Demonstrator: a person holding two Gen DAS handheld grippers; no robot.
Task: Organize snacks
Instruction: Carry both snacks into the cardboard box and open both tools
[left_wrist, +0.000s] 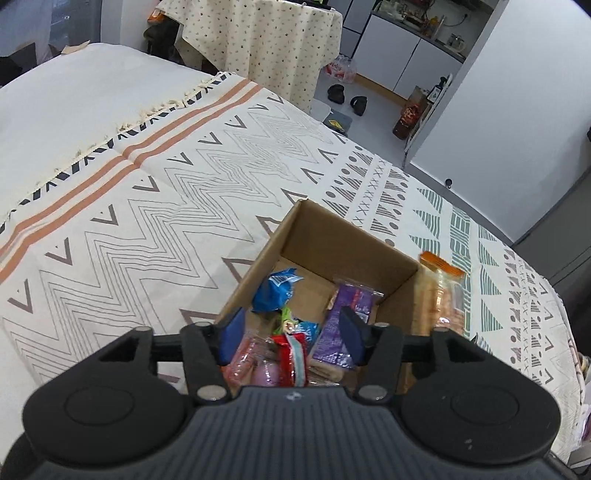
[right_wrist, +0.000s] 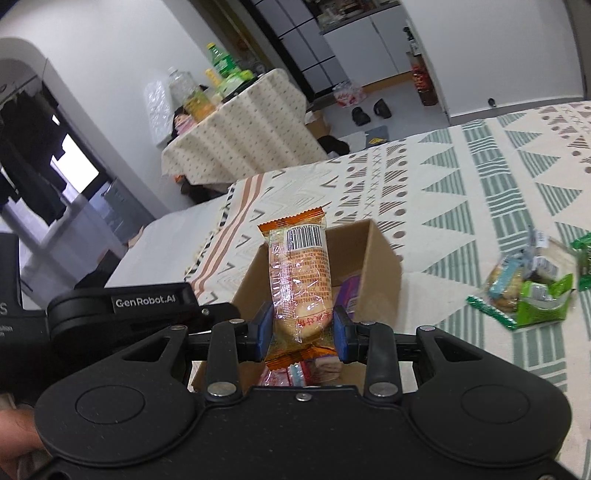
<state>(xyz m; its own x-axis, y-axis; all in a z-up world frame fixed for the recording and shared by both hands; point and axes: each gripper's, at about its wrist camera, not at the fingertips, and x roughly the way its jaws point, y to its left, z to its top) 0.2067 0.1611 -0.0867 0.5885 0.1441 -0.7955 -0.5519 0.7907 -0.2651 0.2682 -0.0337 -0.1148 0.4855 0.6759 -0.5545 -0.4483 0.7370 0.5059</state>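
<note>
Now right claw (right_wrist: 303, 328) clamps orange-wrapped bun (right_wrist: 300, 280) over cardboard box (right_wrist: 384, 269) (half-full); left claw (left_wrist: 291, 328) gapes empty; green packets (right_wrist: 532, 291) loose on bed.

My right gripper (right_wrist: 303, 328) grips a snack (right_wrist: 300, 284) between its pads; my left gripper (left_wrist: 291, 332) hangs with jaws apart, empty.

Matt cardboard box (left_wrist: 343, 240); glossy, seemingly plastic wrapper (right_wrist: 301, 280).

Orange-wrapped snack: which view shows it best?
The right wrist view. There the orange-wrapped snack stands upright, clamped in the right tool, with its barcode readable, in front of the cardboard box. The left wrist view catches it only blurred at the box's right side.
</note>
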